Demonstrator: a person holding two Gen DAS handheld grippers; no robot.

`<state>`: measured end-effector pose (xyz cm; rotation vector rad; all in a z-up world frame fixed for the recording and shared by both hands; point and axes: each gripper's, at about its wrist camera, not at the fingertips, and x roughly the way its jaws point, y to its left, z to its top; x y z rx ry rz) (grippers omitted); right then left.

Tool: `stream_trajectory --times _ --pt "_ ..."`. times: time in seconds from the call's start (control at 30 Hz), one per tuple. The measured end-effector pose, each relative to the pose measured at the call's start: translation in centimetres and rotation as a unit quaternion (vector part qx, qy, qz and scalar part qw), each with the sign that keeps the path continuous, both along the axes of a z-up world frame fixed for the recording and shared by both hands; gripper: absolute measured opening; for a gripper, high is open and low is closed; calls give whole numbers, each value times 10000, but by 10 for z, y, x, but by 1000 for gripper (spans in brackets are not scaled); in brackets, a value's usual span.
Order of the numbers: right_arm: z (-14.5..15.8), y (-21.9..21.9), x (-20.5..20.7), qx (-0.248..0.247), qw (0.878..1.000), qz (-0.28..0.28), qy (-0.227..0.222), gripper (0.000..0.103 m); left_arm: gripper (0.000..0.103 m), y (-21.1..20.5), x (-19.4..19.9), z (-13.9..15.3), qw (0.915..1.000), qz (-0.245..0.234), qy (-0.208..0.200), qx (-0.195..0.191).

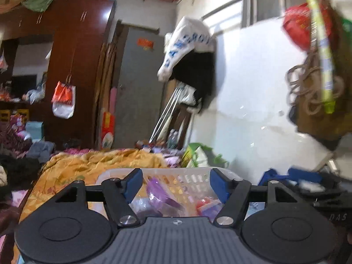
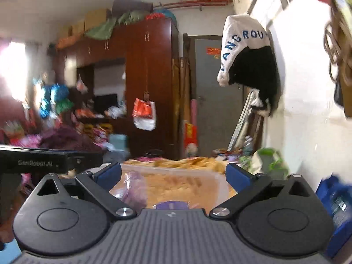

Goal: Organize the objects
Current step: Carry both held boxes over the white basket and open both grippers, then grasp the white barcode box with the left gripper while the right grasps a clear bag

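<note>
White slotted plastic basket [image 1: 193, 177] sits on the orange-yellow quilt [image 1: 92, 162], just ahead of my left gripper [image 1: 173, 183] — packed with crinkly packets: 1 purple wrapper [image 1: 160, 194], 1 red-and-blue pack [image 1: 208, 204]. From my right gripper [image 2: 173, 176] the basket [image 2: 211, 176] is blurred. Both jaws spread wide, nothing held. White wall [image 1: 253, 110] to the right.

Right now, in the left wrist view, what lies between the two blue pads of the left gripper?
In the left wrist view, the left gripper is open. Between its pads shows the white plastic basket below, with a purple wrapped item inside. The pads touch nothing.
</note>
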<state>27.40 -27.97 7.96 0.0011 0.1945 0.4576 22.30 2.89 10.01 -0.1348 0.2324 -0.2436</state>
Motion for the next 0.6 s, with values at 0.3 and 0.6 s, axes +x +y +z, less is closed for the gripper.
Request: stream_trajectory --times 0.3,0.6 --pt "-89 13 -33 22 9861 500 1583 103 90 20 -49 -60 9985 370 354 174" --pt "-114 55 -30 -904 9720 911 1966 96 90 39 -5 -113 9865 551 1532 202"
